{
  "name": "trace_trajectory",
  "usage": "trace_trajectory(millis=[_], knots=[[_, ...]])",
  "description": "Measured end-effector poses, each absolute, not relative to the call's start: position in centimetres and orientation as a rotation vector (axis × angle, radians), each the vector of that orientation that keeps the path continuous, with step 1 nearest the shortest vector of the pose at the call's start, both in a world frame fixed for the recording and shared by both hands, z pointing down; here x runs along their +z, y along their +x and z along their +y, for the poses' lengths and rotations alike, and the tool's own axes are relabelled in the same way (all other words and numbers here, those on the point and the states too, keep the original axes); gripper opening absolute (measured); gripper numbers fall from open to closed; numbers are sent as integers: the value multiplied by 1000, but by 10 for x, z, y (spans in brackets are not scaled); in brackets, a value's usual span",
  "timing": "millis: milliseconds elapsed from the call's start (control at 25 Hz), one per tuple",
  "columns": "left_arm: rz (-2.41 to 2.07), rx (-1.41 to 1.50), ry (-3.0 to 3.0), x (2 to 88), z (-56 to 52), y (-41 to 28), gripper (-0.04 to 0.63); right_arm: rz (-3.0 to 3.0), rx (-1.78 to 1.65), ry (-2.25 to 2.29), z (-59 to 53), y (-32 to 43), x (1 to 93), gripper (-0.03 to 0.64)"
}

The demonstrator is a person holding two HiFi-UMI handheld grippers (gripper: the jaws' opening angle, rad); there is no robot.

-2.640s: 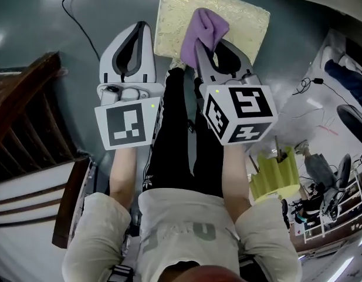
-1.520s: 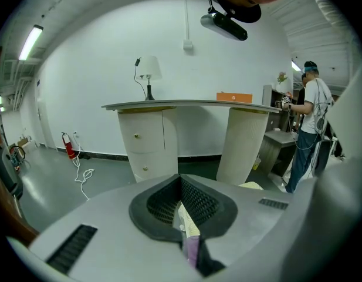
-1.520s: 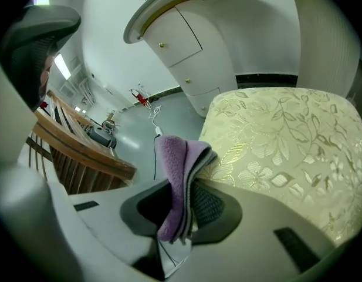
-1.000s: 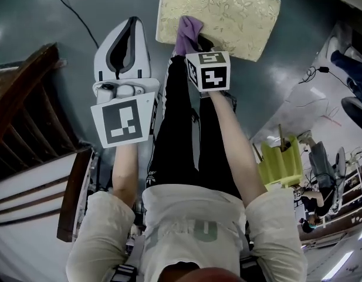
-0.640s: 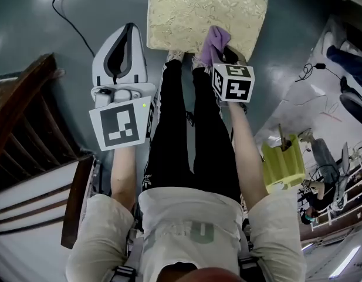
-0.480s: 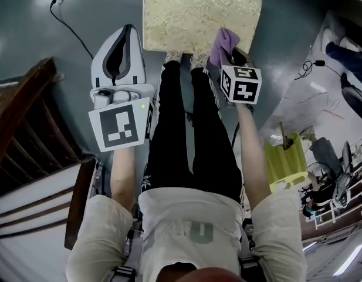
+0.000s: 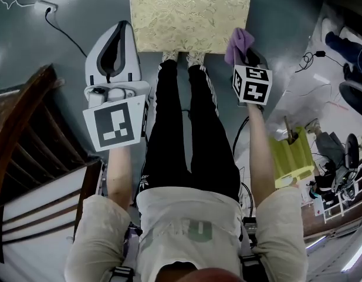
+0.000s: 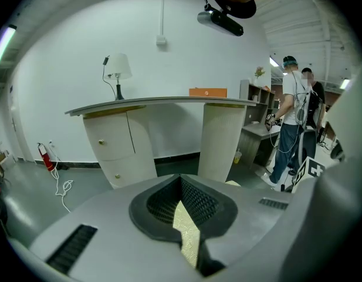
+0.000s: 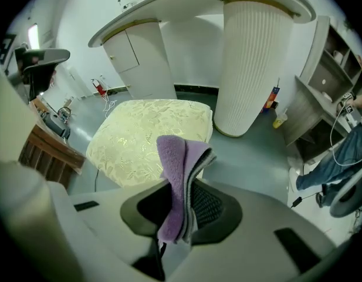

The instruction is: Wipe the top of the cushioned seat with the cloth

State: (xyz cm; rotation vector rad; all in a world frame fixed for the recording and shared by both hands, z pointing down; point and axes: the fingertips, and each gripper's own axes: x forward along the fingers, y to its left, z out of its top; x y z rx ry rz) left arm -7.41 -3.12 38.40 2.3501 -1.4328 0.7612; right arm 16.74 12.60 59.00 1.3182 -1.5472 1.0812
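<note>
Wiping pass at the seat's edge: my right gripper point(image 7: 249, 56) pinches the folded purple cloth point(image 7: 240, 39) between its jaws. A thick wad stands proud of the tips, so that fabric and not plastic meets the seat. The cushioned seat point(image 7: 189, 16), pale gold with a leaf pattern, sits on the grey floor point(image 7: 81, 4) at 12 o'clock from where I stand. My shoes point(image 7: 181, 56) are just at its near edge.

The cloth hangs at 1 o'clock, just off the seat's near right corner. As far as I can judge it is not touching the top at this instant (the right gripper view shows the seat lying beyond the cloth, toward 11 o'clock). I read this as the turn between strokes, with nearly all of the top lying to the left of the cloth. The next pass calls for carrying the wad in over the corner and low enough to press.

My left gripper point(image 7: 117, 33) is held off at 10 o'clock, over bare floor beside the seat's left edge. Its jaws are pressed together on nothing, and only a sliver of gold fabric shows past them in its own view. It has no job here, since I'd guess the seat will not shift under a light wipe, so I park it clear of the cloth's path. The hold on the cloth looks deep, and a slip seems unlikely.
</note>
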Motion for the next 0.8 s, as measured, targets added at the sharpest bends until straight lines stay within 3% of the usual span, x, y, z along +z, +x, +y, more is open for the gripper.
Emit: trace_trajectory(millis=[800], knots=[[-1343,745,2408,392,-32,-40,6,-1445,1004,1364,132,191,598,89]])
